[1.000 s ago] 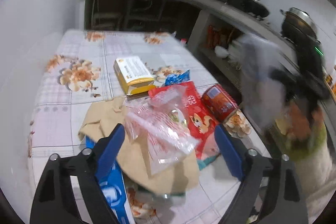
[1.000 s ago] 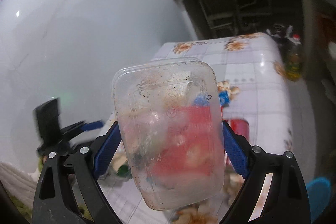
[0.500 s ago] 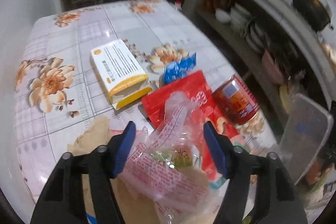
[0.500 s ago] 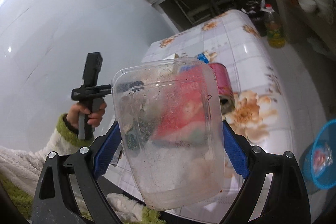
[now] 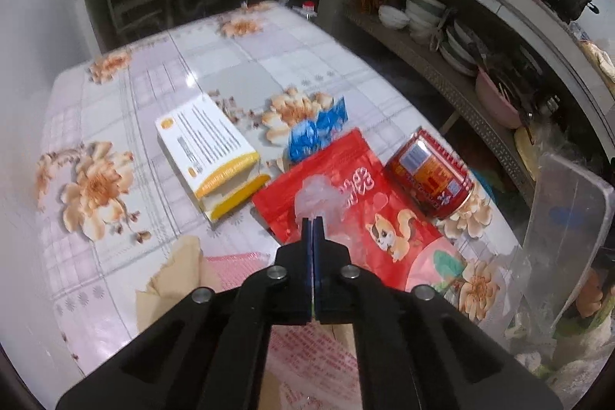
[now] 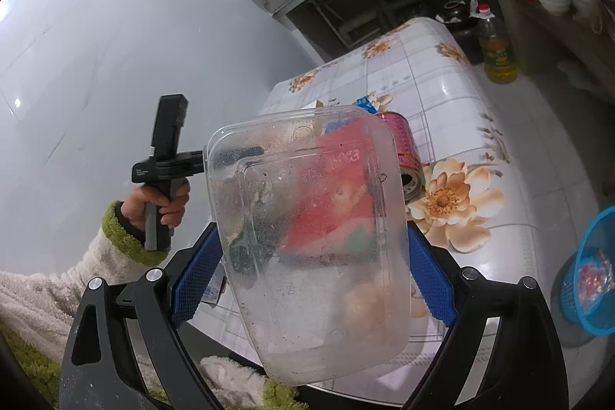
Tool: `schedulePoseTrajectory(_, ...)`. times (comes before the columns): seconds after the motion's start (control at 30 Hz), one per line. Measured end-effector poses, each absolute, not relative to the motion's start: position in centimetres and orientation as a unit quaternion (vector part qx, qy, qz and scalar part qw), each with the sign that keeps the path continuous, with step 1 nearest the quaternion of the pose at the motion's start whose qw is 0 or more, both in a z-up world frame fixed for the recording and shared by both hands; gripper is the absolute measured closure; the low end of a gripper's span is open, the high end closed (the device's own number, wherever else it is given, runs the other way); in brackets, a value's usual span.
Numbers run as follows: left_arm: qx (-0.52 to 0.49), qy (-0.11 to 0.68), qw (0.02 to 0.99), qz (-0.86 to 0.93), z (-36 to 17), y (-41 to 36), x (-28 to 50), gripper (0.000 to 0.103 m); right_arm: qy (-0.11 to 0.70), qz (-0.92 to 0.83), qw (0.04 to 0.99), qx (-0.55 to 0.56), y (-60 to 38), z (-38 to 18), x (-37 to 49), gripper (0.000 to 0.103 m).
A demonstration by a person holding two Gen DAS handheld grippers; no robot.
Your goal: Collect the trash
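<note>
Your left hand-held gripper [image 5: 312, 223] has its jaws fully together, pinched on the crinkled top of a clear plastic wrapper [image 5: 317, 196] that lies on top of the red snack pouch [image 5: 361, 214]. That film is near weightless, soft and slick; I'd judge a pinch on a bunched fold holds better than one on a flat edge, and it may slip out or drag a neighbouring piece along on lift. The rest of the wrapper runs back under the jaws, pink print over brown paper [image 5: 180, 279] on the near side of the pouch. Your right hand-held gripper [image 6: 313, 256] is clamped across the width of an empty clear food container [image 6: 307, 237], pads on its two long sides. It's light, thin-walled and springy, so the walls will likely bow if you squeeze harder; the grip sits low on the body, which looks adequate. Right of the pouch lies a red can [image 5: 428, 177] on its side: rigid, rolls, so take it across the body. Beyond the pouch are a blue wrapper [image 5: 317, 131] and a white-and-yellow carton [image 5: 209, 150], light, stiff, graspable by its narrow sides. All of it lies on the floral worktop [image 5: 246, 68]. A blue mesh bin [image 6: 590, 275] stands on the floor off the worktop's edge on the can side of the pouch.
</note>
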State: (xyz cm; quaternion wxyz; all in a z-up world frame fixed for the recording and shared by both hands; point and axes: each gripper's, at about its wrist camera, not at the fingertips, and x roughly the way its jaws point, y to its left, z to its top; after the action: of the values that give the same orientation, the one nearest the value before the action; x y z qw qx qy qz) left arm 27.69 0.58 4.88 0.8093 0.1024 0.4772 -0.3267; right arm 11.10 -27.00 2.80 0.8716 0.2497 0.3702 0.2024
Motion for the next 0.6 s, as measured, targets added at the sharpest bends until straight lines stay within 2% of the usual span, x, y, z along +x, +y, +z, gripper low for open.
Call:
schedulePoseTrajectory(0.37, 0.075, 0.392, 0.850, -0.344, 12.6, 1.6, 24.9, 0.103, 0.356, 0.189, 0.875, 0.270, -28.3, 2.9, 10.0, 0.016)
schedulePoseTrajectory(0.6, 0.044, 0.349, 0.845, -0.403, 17.4, -2.0, 22.2, 0.103, 0.332, 0.168, 0.877, 0.305, -30.7, 2.8, 8.6, 0.016)
